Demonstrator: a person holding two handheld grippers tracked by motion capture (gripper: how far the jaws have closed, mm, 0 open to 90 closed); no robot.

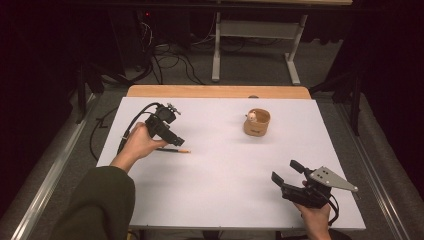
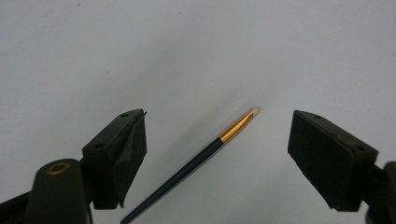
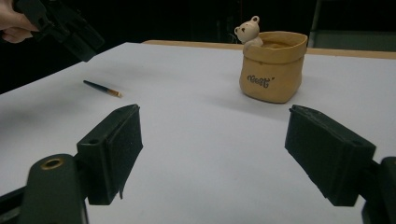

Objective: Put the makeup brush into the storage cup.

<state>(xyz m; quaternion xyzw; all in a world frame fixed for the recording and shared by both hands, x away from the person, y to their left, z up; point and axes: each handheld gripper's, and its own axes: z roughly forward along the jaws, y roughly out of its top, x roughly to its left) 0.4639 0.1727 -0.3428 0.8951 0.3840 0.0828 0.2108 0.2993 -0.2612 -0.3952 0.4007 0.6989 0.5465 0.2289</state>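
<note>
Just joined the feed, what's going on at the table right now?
The left gripper hangs open right over a thin paintbrush lying flat on the white table, jaws either side, not yet gripping. The right gripper waits open near the front edge. A tan pot with a small bear stands untouched farther back.

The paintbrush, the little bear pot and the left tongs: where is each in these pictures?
paintbrush [image 2: 196, 158]: left gripper view, on its dark handle.
bear pot [image 3: 273, 70]: right gripper view, on its tan front wall.
left tongs [image 1: 172, 139]: high view, at the tongs' tips above the brush.
</note>
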